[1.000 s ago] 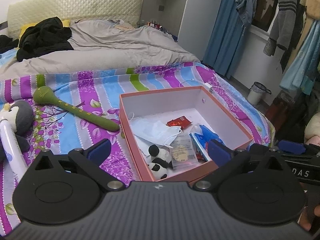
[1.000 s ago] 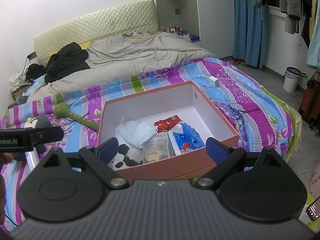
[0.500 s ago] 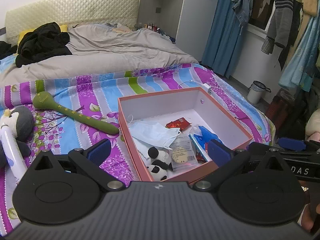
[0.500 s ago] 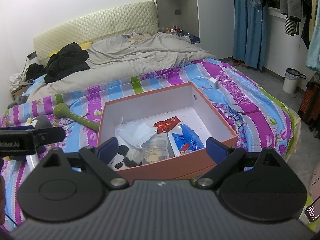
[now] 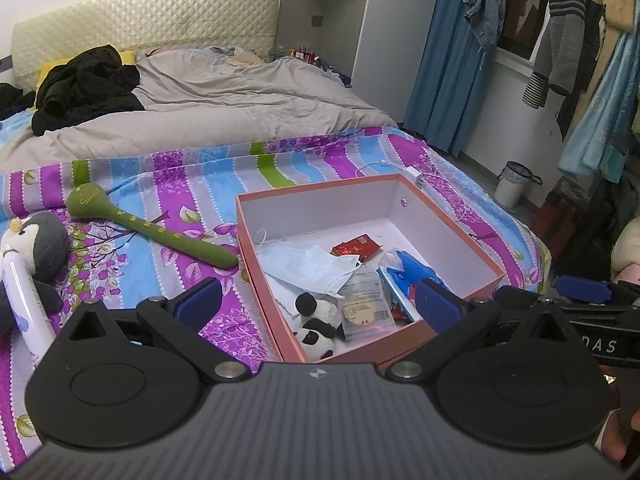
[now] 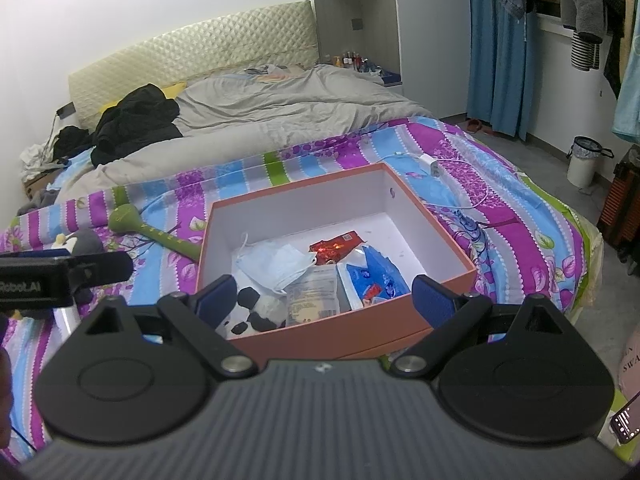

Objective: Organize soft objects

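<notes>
Nearing box (image 5: 460, 240), left tongs (image 5: 318, 306) agape.

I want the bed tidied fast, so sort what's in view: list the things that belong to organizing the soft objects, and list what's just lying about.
For the job:
- orange box
- panda plush, in the box
- penguin plush, on the bedspread
- green plush stick, beside the box

Just lying about:
- black clothes
- grey duvet
- white charger
- bin
</notes>
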The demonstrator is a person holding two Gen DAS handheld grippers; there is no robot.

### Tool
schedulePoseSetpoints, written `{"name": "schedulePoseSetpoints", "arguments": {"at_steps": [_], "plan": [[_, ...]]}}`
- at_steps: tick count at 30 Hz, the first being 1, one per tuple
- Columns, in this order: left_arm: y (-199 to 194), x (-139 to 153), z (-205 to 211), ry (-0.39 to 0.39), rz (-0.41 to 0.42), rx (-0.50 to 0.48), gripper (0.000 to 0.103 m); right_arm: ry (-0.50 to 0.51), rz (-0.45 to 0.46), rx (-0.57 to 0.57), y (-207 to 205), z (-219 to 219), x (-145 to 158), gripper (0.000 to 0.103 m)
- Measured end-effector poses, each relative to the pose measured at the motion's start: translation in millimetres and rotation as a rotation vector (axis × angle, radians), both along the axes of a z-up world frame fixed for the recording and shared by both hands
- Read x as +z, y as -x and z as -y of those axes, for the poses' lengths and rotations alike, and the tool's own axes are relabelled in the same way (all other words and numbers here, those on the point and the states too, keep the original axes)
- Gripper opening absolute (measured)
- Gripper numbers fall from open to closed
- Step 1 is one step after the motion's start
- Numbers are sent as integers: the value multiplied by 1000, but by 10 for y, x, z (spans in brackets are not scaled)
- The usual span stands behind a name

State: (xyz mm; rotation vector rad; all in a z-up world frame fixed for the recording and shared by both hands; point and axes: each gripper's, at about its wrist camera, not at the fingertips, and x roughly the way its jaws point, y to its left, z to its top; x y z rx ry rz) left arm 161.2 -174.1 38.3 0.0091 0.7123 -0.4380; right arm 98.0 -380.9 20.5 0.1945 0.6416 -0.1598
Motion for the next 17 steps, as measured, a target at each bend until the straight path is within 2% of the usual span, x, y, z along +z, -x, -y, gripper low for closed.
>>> {"name": "schedulePoseSetpoints", "arguments": {"at_steps": [17], "plan": [[48,-1,8,9,3,1,103,2,0,2,18,-37,6,96]]}}
